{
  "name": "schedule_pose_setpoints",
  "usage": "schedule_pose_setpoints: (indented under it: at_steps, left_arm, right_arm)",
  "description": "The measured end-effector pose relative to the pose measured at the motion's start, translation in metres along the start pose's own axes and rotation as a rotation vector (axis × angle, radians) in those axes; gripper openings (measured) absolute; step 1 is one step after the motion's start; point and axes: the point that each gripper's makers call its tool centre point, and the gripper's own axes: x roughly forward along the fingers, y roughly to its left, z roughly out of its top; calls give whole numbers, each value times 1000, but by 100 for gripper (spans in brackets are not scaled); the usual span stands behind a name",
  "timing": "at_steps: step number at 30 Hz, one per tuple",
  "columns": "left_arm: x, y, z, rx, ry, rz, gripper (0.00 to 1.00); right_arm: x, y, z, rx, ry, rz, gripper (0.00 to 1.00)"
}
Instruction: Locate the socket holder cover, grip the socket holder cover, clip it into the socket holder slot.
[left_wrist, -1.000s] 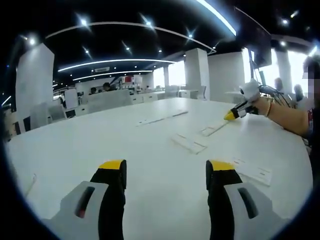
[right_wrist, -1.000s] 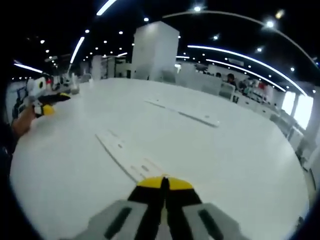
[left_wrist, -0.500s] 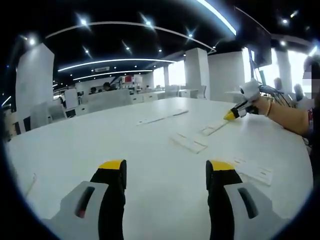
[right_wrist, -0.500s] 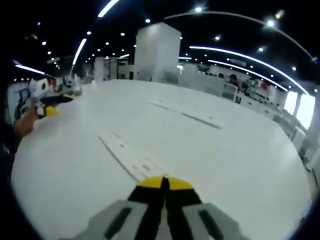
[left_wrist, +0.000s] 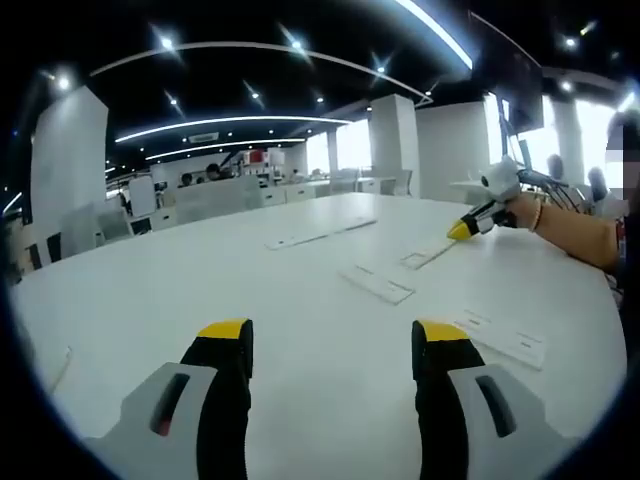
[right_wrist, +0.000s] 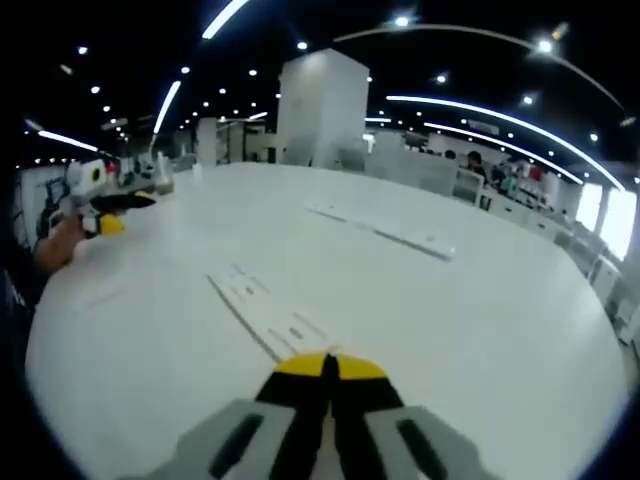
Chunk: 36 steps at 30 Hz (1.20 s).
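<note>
No text, label or number is legible in either view

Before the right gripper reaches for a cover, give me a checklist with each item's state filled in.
1. Left gripper open and empty: ok, its jaws stand apart with bare table between them.
2. Right gripper open for a grip: not ok, its jaws are closed together.
3. Right gripper empty: ok, nothing shows between the tips.
4. A white strip ahead of the right gripper: ok, it lies flat on the table just beyond the tips.
5. Which strip is cover and which is holder: cannot tell, all the white strips look alike.
6. Path to the near strip free: ok.
</note>
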Motion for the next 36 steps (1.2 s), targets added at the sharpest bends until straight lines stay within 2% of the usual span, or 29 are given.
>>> schedule_pose_setpoints:
  at_steps: [23,36]
  left_arm:
    - [0,1,-1,-1,4,2,64]
    - [0,0,-1,-1,4,2,64]
  right_arm:
    - [4,12,2,1,-27,25,4]
    - [6,11,4,-13,-28,31,4]
